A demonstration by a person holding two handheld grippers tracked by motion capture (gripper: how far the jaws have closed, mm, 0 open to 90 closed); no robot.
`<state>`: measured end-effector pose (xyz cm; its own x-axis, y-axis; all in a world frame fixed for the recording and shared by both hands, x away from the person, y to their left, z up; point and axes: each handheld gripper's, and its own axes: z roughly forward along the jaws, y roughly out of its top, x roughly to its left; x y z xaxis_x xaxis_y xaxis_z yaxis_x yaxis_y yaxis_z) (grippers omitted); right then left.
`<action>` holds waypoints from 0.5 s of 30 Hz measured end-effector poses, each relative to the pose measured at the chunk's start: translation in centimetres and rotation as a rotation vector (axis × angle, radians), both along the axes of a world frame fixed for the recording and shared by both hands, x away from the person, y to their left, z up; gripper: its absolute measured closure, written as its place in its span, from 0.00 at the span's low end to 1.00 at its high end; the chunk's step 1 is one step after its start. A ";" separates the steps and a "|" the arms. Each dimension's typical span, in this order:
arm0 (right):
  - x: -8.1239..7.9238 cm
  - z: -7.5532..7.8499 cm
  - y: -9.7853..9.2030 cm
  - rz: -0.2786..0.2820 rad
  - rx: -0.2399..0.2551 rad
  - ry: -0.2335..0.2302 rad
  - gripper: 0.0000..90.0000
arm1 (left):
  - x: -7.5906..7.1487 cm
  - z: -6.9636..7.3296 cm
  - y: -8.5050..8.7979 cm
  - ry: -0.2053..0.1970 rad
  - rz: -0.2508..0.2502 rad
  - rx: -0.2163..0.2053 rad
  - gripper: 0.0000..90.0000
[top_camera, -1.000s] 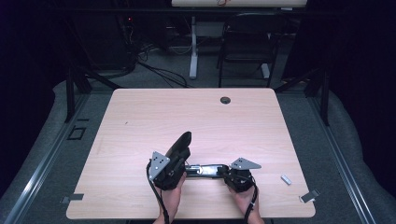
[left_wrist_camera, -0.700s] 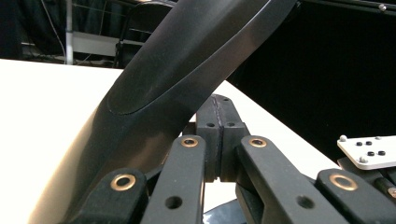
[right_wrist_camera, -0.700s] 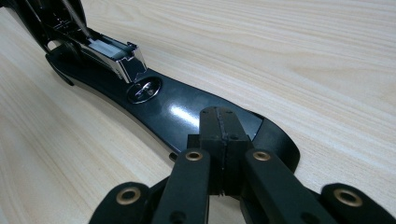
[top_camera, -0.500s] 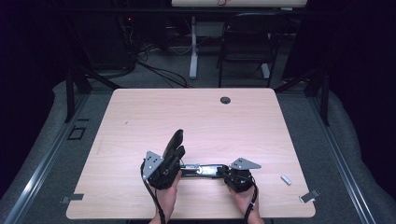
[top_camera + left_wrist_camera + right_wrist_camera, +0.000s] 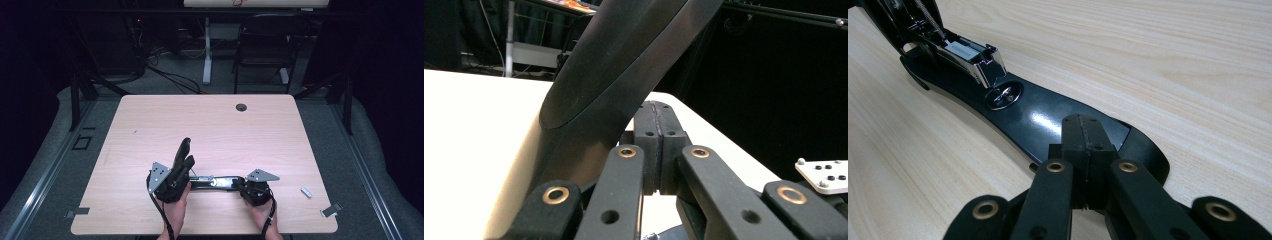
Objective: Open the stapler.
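A black stapler lies opened up on the wooden table near its front edge. Its base lies flat, with the round anvil and the chrome-tipped staple magazine showing. The stapler's top arm stands tilted up and away. My left gripper is shut with its pads together, right beside and under that raised arm. My right gripper is shut too, its tips resting on the front end of the base.
A small pale strip lies near the table's front right, with a tape tab at that corner and another at the front left. A cable hole sits near the far edge. A chair stands beyond.
My left gripper has shifted left, and the stapler's top arm has swung further up and back. The right gripper has stayed on the base.
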<state>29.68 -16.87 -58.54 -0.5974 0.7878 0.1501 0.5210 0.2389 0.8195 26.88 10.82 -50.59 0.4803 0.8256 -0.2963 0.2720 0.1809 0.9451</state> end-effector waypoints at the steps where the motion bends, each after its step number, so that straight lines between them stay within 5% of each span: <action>1: 0.0 0.0 0.0 0.000 0.000 0.000 1.00 | 0.0 0.0 0.1 -0.001 0.005 -0.002 1.00; 15: 0.0 0.0 0.0 0.000 0.000 0.000 1.00 | -0.2 0.0 0.8 -0.024 0.030 0.018 1.00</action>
